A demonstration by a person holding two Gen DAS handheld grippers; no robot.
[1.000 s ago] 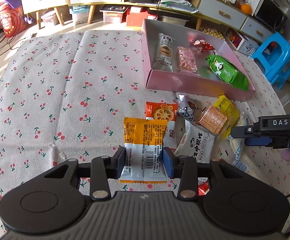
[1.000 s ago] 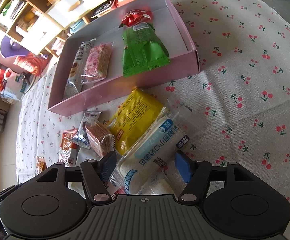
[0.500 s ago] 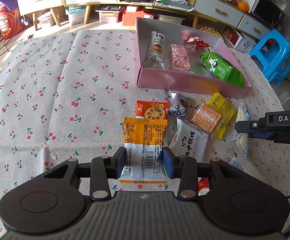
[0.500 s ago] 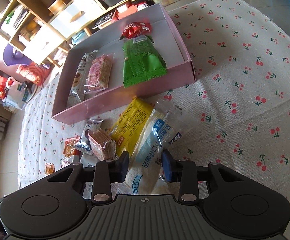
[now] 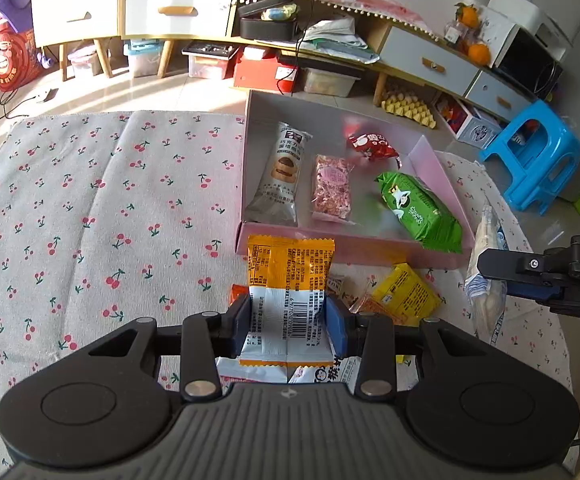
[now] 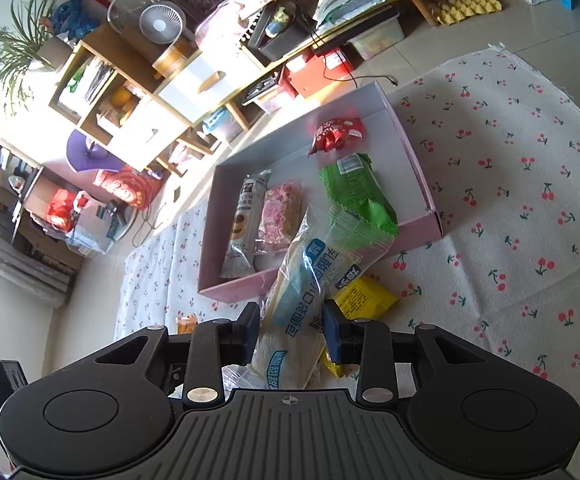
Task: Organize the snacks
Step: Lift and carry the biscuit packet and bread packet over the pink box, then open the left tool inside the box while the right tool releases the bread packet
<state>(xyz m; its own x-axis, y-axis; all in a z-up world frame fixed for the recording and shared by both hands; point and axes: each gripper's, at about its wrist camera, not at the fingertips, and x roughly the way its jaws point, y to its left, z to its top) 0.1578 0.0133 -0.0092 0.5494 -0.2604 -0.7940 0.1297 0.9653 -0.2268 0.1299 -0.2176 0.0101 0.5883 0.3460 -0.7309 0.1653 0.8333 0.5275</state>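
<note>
Above the cherry-print cloth (image 5: 90, 200), both jaws grip packets: left gripper (image 5: 288, 316) the orange-and-white packet (image 5: 290, 280), right gripper (image 6: 290, 334) the clear blue-lettered bread pack (image 6: 310, 276). Carry each level over the pink box's (image 5: 446, 184) near wall, then release.

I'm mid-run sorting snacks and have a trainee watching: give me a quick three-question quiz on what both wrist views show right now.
1. True or false: the pink box already holds four snacks.
2. Which gripper is shut on the orange and white packet? A) left gripper B) right gripper
3. Fill in: the right gripper holds a clear bread packet with ____ lettering.

Key:
1. True: a grey cake packet, a pink bar, a red packet and a green packet.
2. A
3. Blue
</note>
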